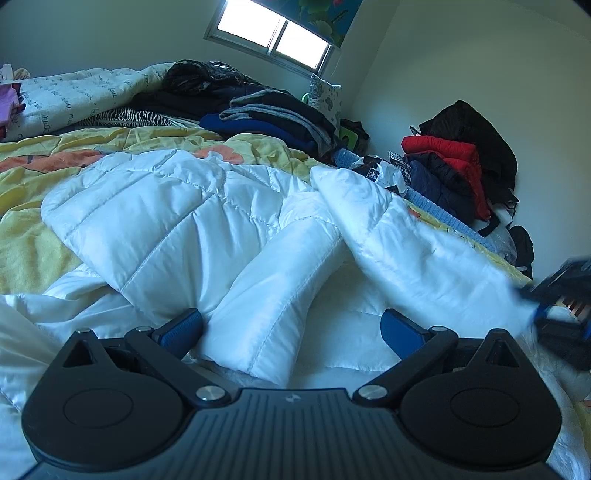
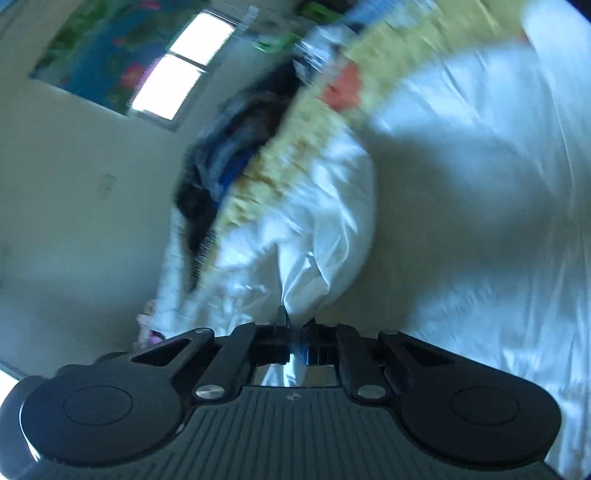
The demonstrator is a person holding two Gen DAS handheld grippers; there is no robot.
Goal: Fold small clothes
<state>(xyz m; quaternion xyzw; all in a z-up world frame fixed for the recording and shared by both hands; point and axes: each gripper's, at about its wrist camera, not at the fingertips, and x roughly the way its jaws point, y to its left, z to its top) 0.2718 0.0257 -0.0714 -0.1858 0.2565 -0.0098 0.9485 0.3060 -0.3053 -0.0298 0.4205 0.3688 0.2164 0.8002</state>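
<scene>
White quilted jacket [image 1: 207,221] across yellow floral bedspread [image 1: 33,236], window [image 1: 273,35] behind

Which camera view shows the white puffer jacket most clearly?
The left wrist view: the white puffer jacket lies sharp on the bed, quilting visible. The right wrist view shows only blurred white fabric pinched in the right gripper.

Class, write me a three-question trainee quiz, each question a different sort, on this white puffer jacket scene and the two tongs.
1. True or false: the left tongs are shut on the white jacket.
2. The right tongs grip: A) white jacket fabric B) the red jacket C) nothing.
3. Fill in: the white jacket lies on a ______ quilt.

Key: 1 false; 2 A; 3 yellow.
</scene>
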